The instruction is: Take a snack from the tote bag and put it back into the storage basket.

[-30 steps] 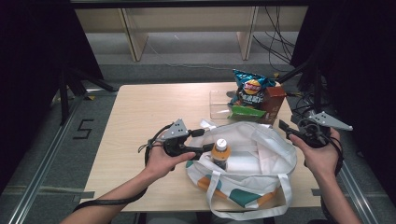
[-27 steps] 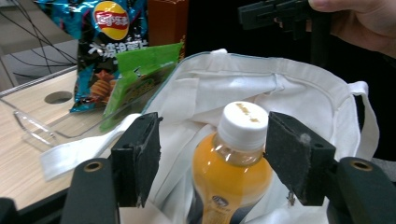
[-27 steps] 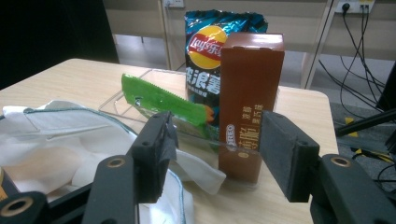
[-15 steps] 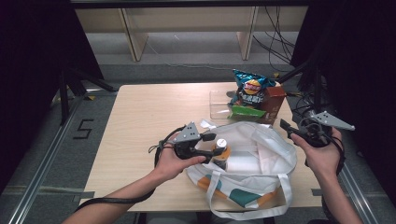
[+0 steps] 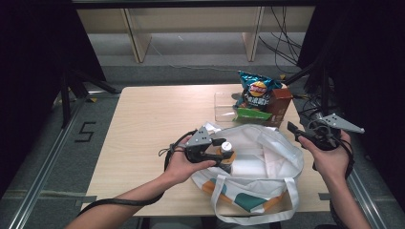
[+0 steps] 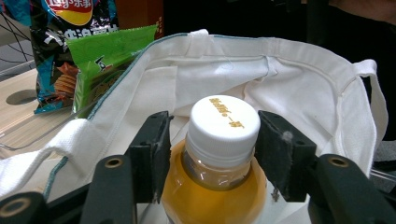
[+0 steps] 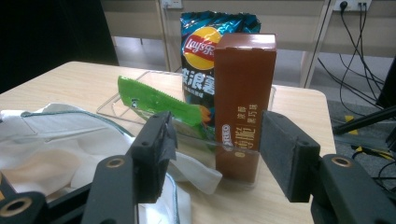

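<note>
Bottle [image 6: 219, 158] in the tote bag [image 5: 267, 143]: my left claw [image 6: 212, 140] has been closing around its cap (pads not quite touching); right claw [image 7: 215, 154] apart, empty.

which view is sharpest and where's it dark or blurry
Left gripper view: sharpest on the white screw cap of the orange drink bottle; blue crisp bag behind softer. Right gripper view: brown carton legible, near black jaws soft. High view: pale wooden table evenly lit, surroundings black.

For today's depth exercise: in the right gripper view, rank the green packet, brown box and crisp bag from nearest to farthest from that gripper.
1. Green packet, left, leaning in the clear tray.
2. Brown box, centre, upright.
3. Crisp bag, behind the box.
</note>
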